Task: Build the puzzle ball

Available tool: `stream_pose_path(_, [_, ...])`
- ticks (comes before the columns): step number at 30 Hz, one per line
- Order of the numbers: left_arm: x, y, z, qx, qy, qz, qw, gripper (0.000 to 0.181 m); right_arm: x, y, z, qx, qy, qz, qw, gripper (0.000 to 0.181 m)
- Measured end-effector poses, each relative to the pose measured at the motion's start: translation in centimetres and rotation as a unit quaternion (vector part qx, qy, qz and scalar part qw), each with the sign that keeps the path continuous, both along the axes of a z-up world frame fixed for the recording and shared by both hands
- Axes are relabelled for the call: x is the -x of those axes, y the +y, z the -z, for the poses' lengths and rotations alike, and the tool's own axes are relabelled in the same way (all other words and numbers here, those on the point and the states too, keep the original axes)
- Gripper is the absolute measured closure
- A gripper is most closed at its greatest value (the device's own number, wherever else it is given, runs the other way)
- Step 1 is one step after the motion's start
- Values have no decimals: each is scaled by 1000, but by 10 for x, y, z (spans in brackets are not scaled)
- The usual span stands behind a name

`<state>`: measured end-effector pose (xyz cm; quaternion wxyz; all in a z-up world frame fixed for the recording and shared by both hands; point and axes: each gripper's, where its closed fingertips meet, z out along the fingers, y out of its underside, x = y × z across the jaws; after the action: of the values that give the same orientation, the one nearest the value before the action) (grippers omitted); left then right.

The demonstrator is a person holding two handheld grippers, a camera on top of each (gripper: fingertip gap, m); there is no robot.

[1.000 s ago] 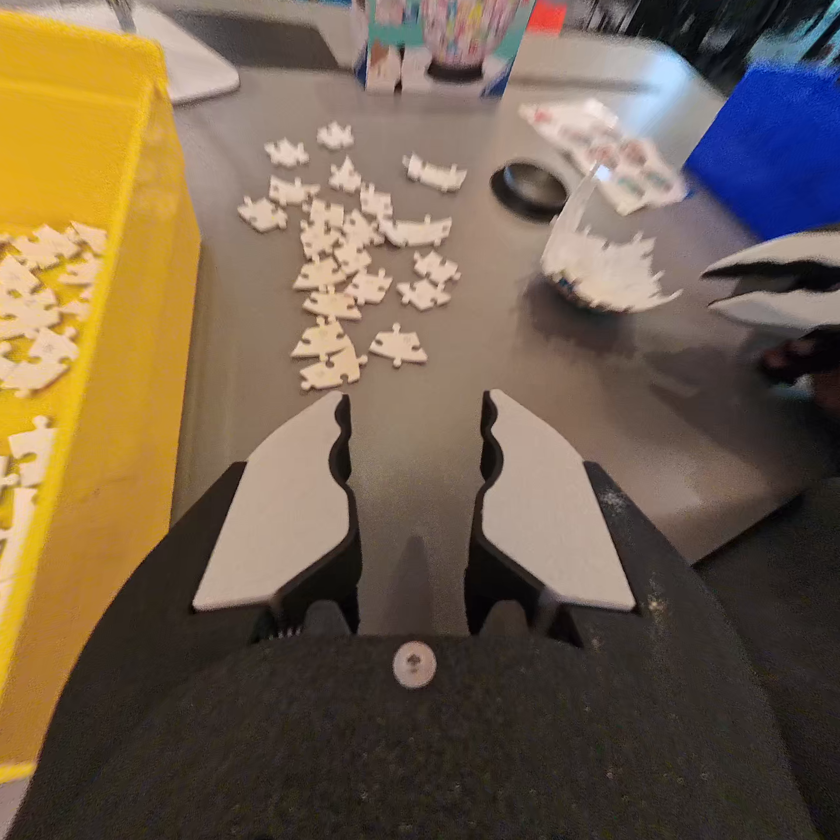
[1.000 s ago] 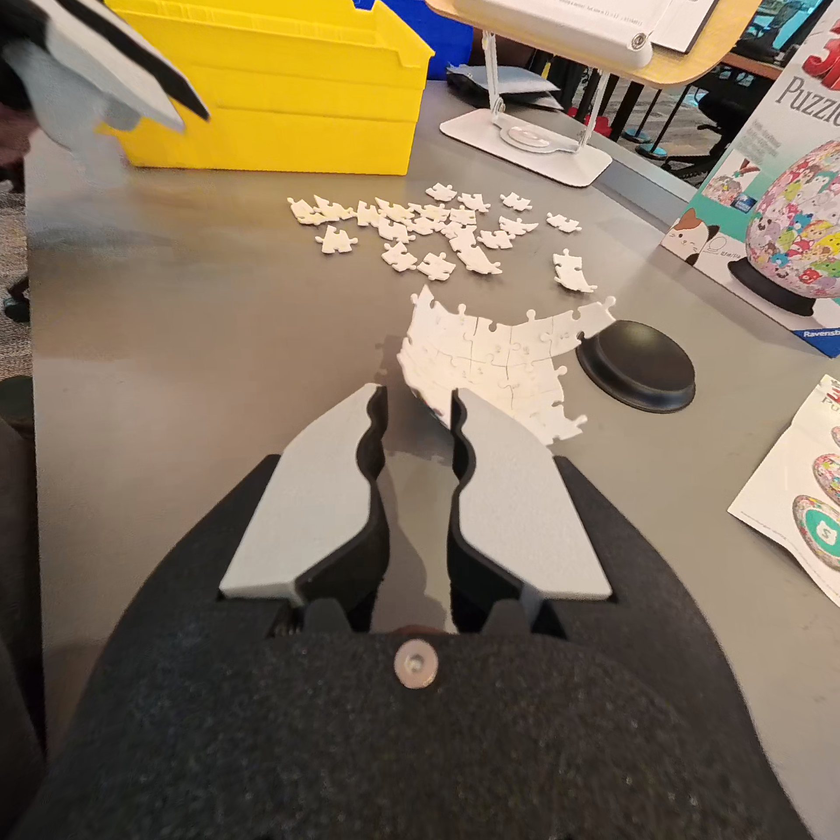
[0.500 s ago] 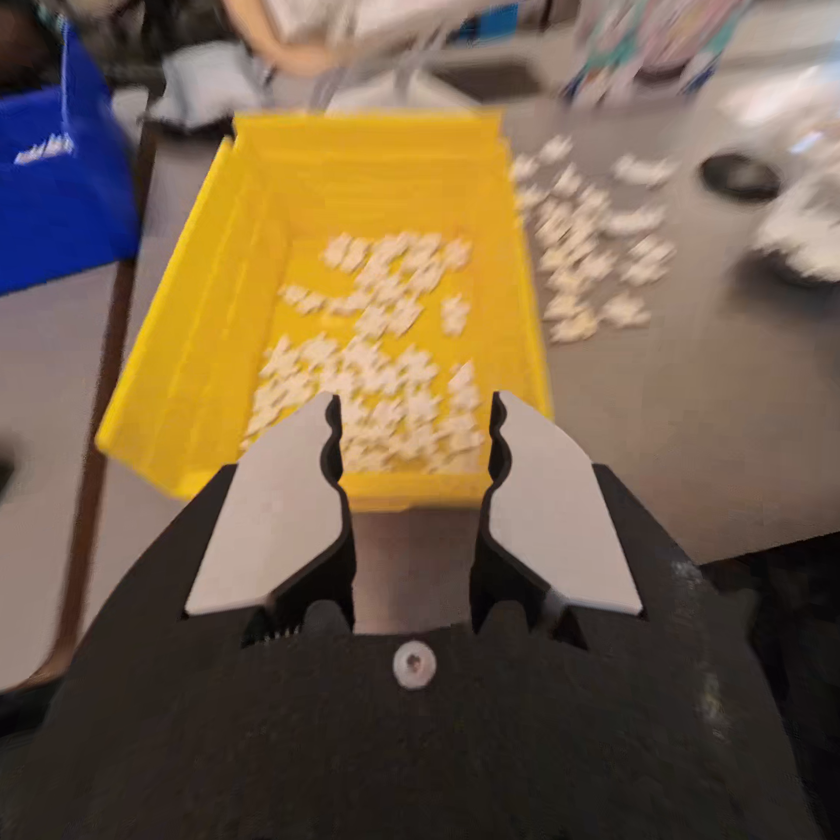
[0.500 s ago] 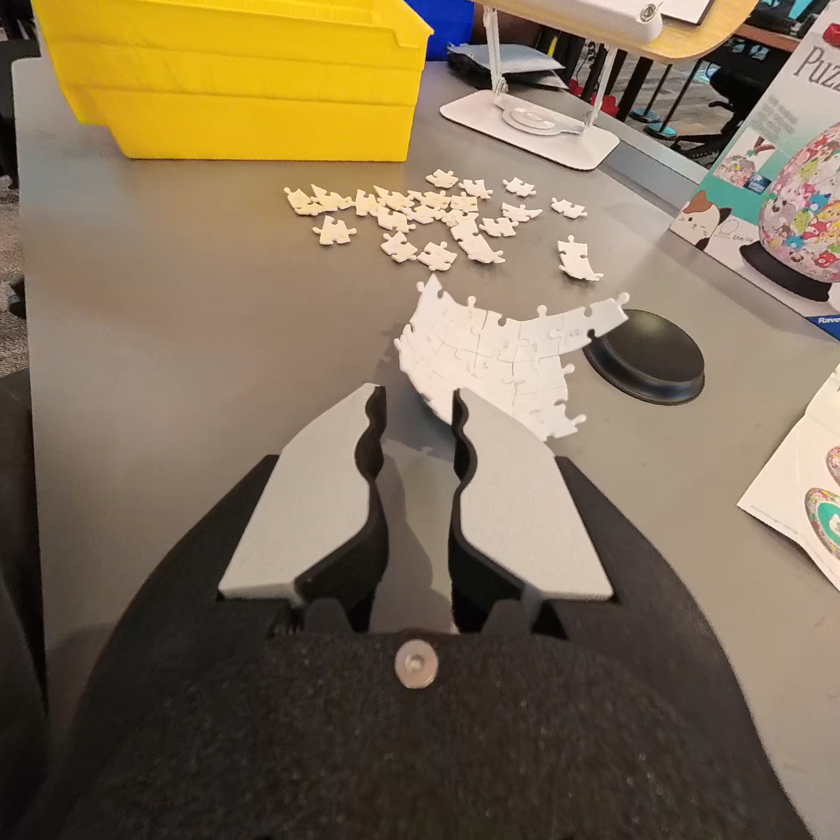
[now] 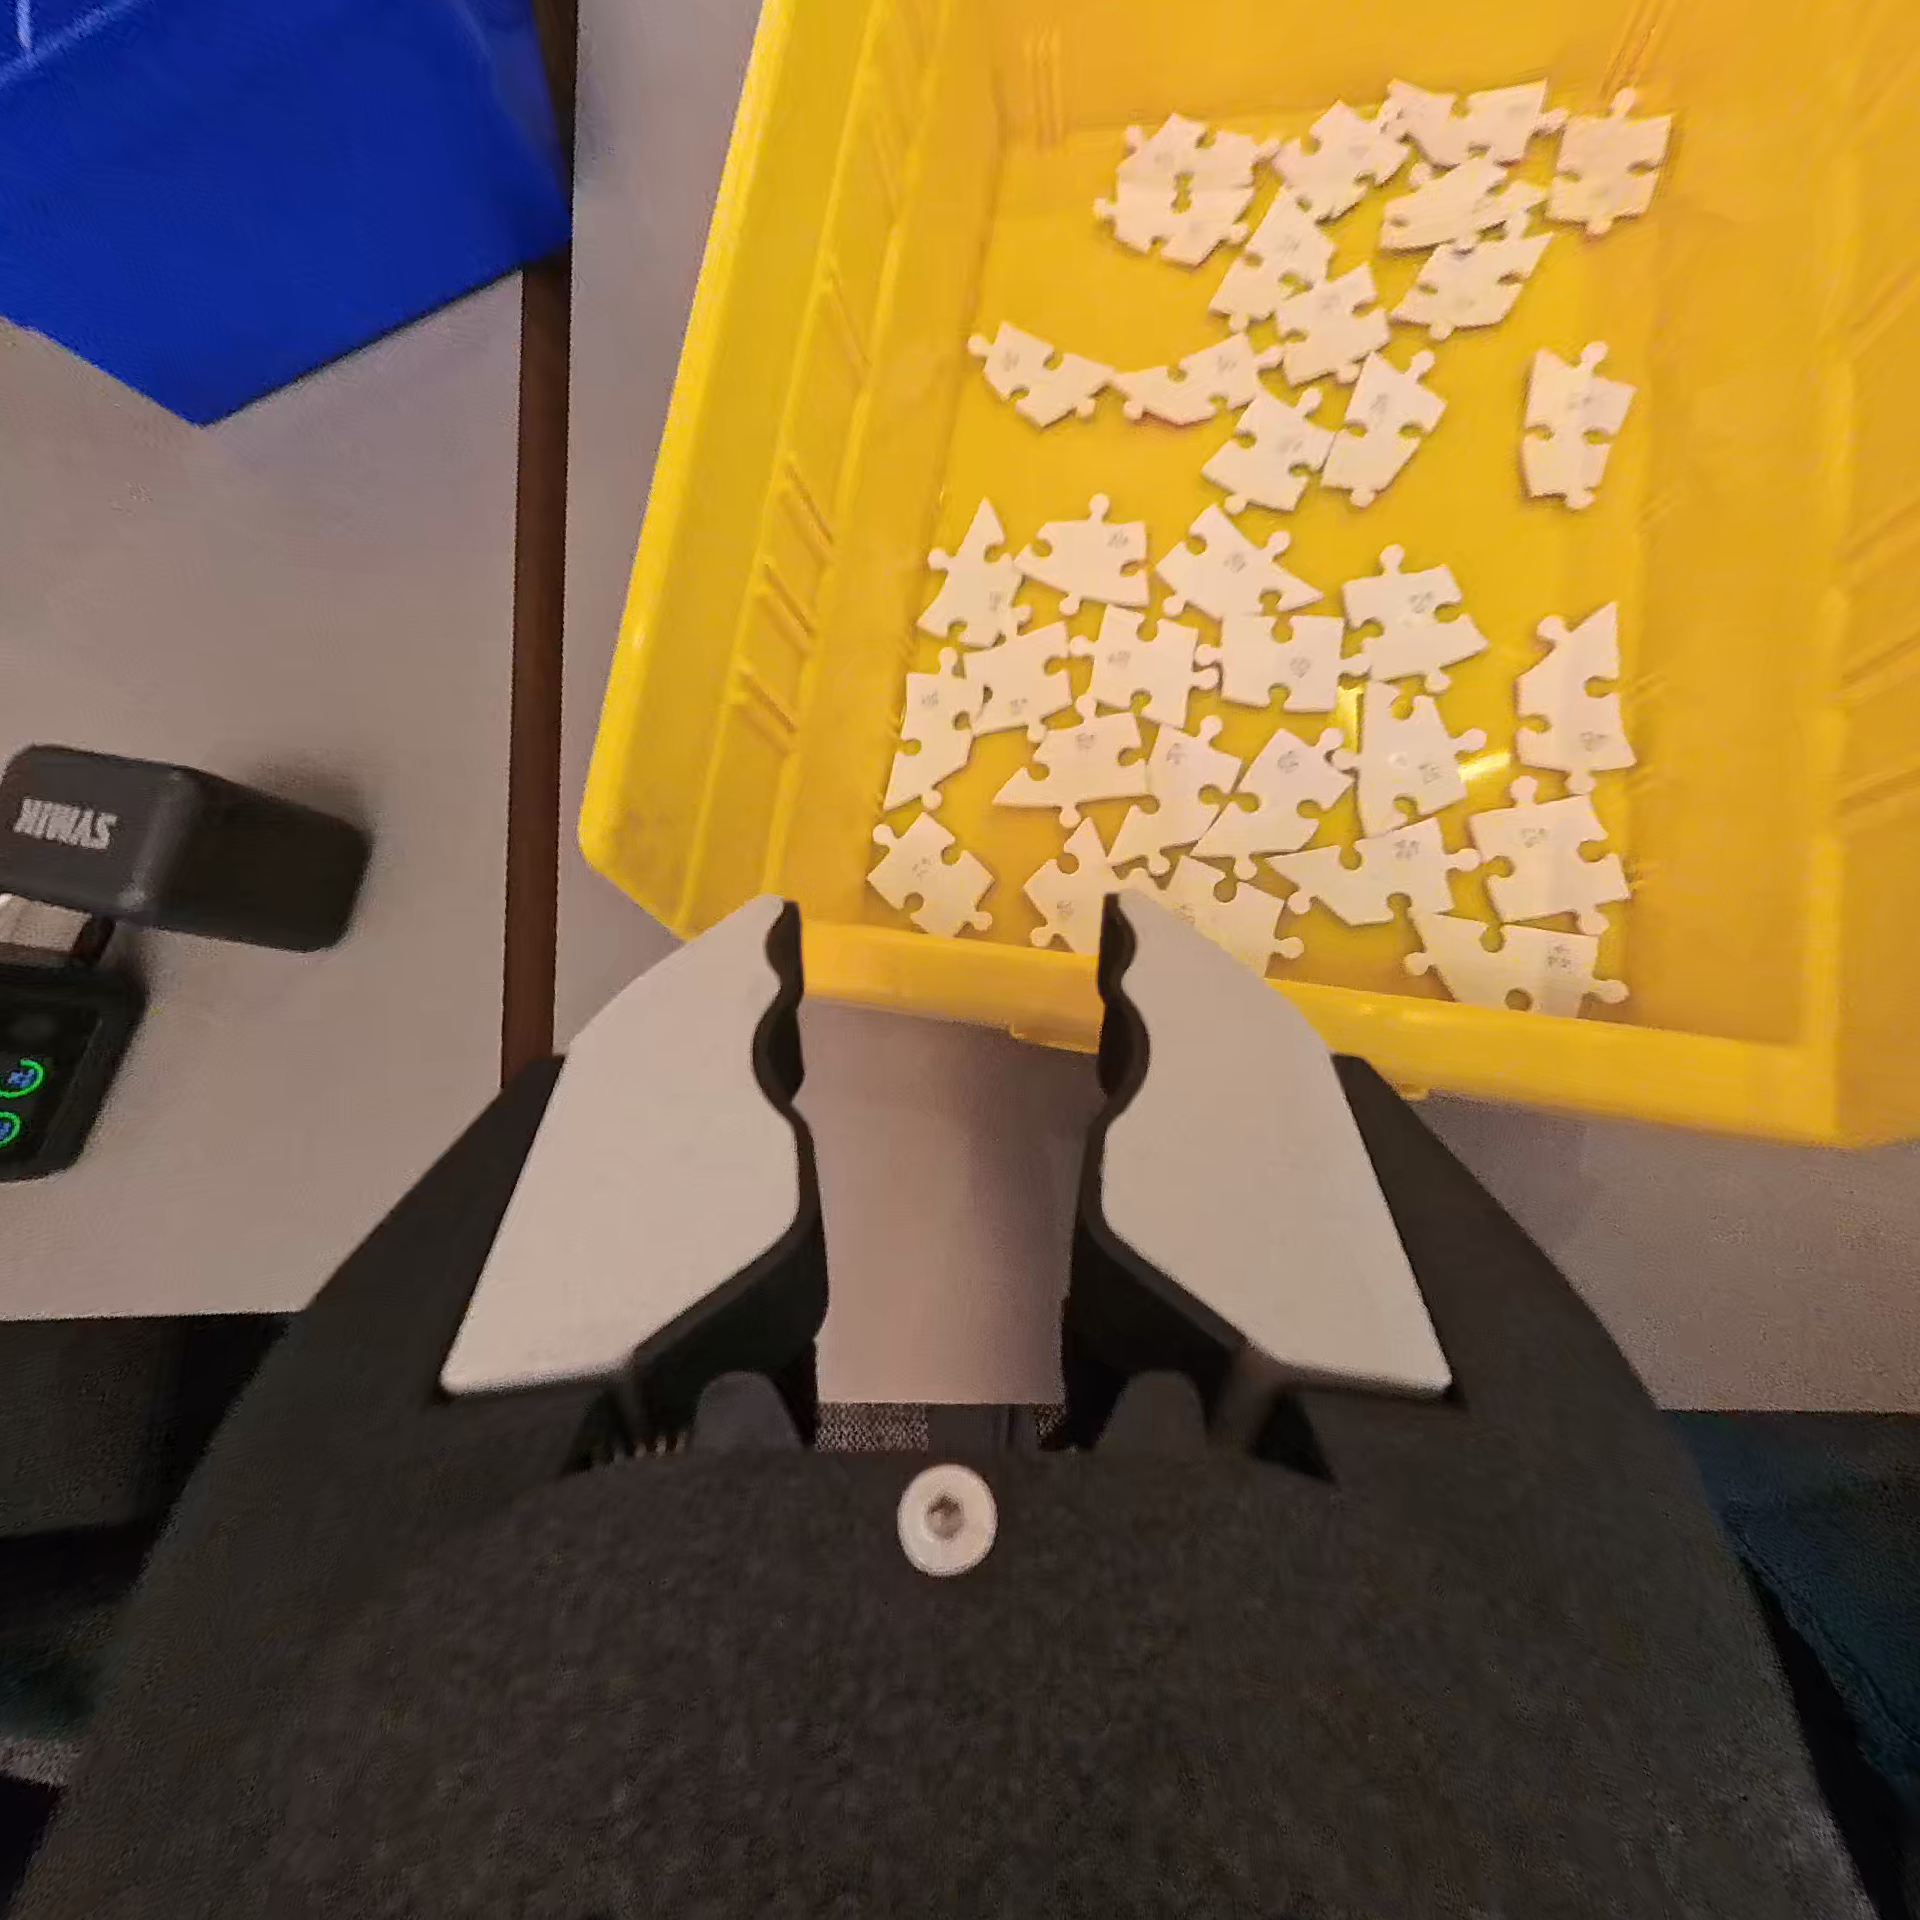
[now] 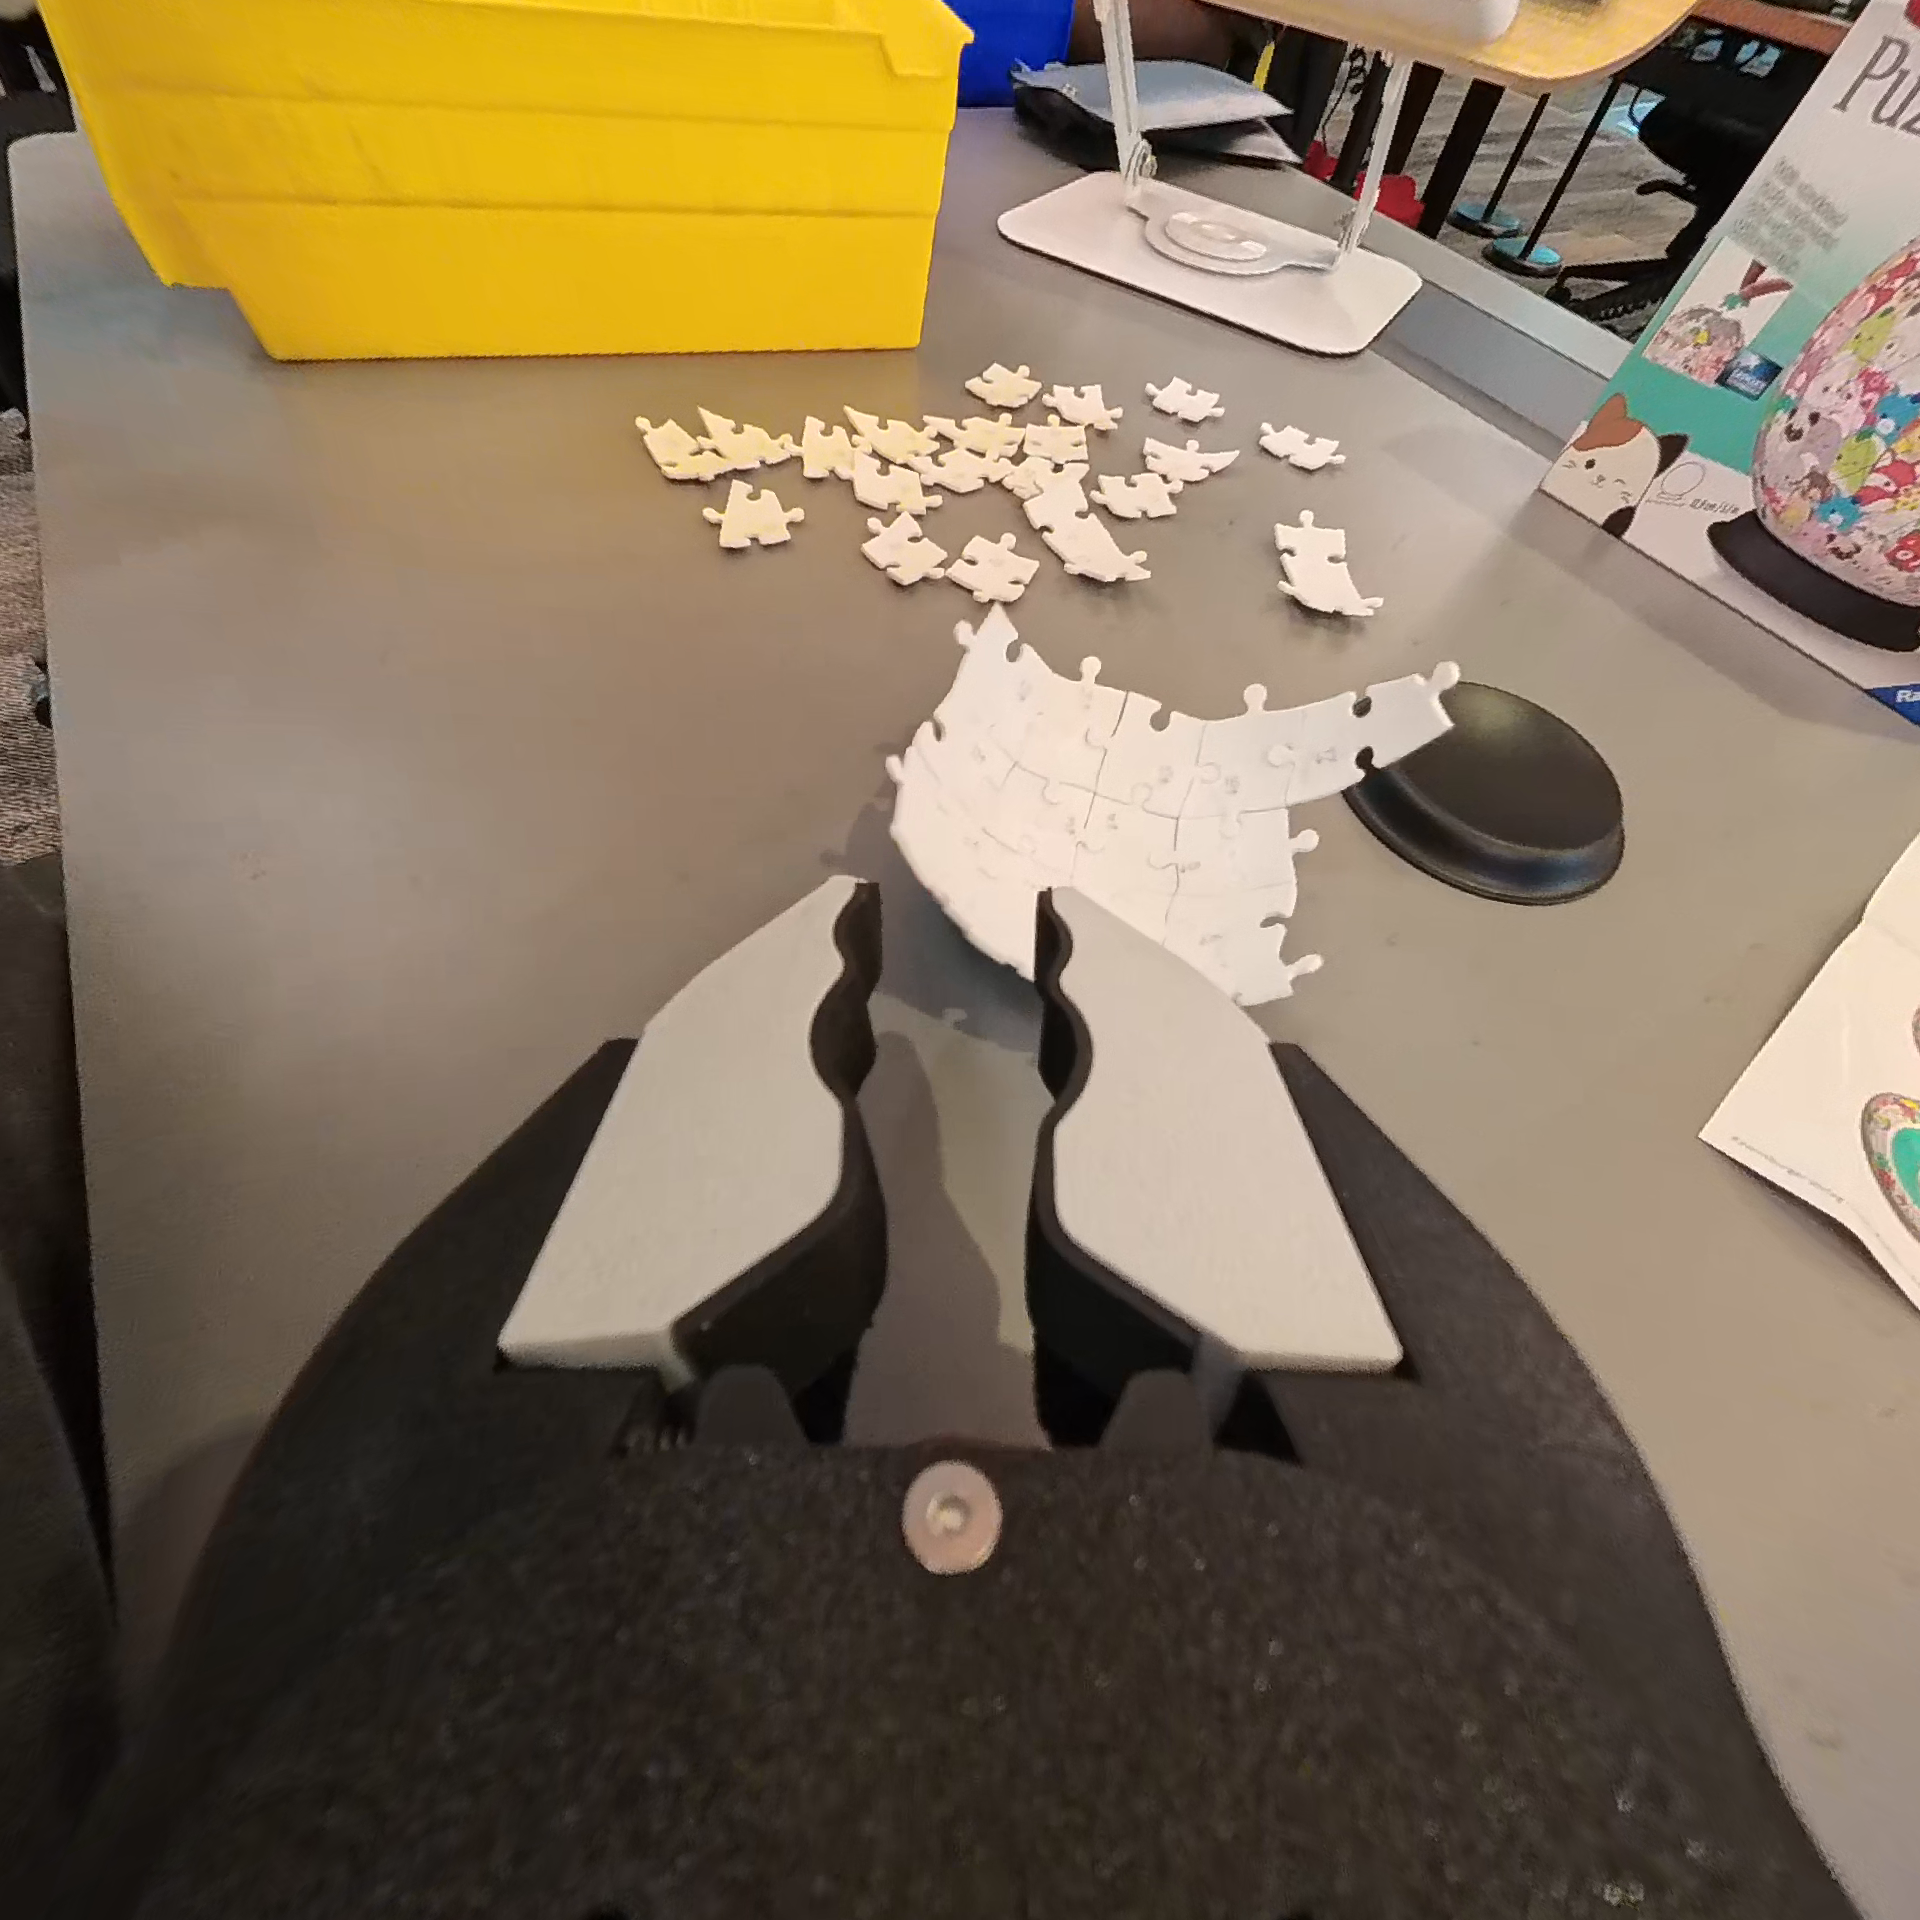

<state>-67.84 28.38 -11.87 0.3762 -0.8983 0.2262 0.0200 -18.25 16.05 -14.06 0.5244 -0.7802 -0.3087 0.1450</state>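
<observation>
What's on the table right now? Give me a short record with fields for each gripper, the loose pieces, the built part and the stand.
left gripper: open, empty, at near rim of yellow bin
right gripper: open, empty, just short of assembled shell
bin pieces: many, white side up
table pieces: scattered beyond the shell
assembled shell: curved partial section, resting on grey table
black stand: right of shell, nothing on it
</observation>
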Motion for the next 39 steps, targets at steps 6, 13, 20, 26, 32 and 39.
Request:
stream_pose_path(6, [-2,-3,8,14,-1,1,1000,127,0,1,1,5,-1,0,1000,154])
stream_pose_path(13, [-22,3,9,17,-21,29,999,127,0,1,1,4,-2,2,1000,154])
stream_pose_path(20, [-41,29,15,44,-5,57,997,129,0,0,1,3,-2,1,1000,154])
stream_pose_path(26, [-44,70,31,104,65,43,992,132,0,-1,-1,-3,0,-3,1000,154])
stream_pose_path(32, [-60,83,49,188,183,193,946,129,5,-5,0,-13,-15,-18,1000,154])
stream_pose_path(39, [-55,94,53,292,313,320,845,131,5,-10,-11,-33,20,-37,999,154])
